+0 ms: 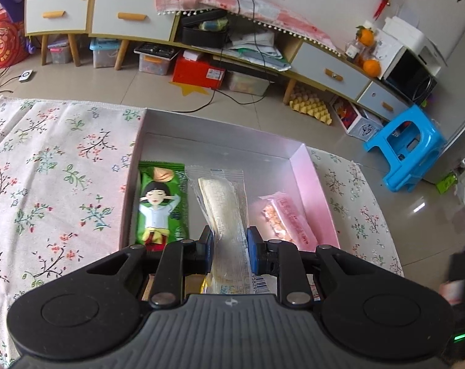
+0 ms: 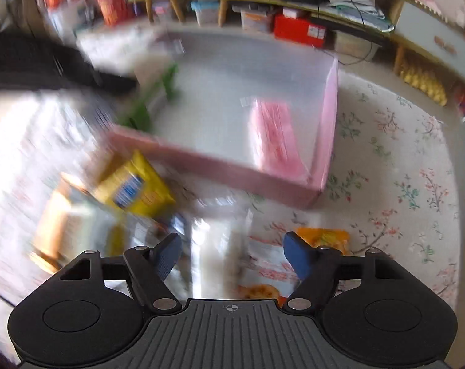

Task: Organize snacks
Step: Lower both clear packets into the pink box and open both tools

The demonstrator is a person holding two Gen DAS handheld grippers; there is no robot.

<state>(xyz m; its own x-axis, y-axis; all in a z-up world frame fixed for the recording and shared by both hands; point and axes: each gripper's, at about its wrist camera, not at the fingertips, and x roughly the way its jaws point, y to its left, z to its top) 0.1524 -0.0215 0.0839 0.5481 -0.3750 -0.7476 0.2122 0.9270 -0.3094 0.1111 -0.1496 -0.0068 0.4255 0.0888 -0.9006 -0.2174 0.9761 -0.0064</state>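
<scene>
Snacks going into the pink box [image 1: 306,178], one wafer mid-placement.
The left hand-held gripper [image 1: 230,246] is clamped narrow on a clear-wrapped wafer [image 1: 223,209], held lengthwise over the box floor, likely to lay it in a row between the green packet [image 1: 161,203] and the pink bar [image 1: 290,221]. The right hand-held gripper [image 2: 232,253] stands wide with nothing held, over the loose packets on the counter cloth [image 2: 395,184] just outside the box, probably choosing the next; the blurred view hides which.
</scene>
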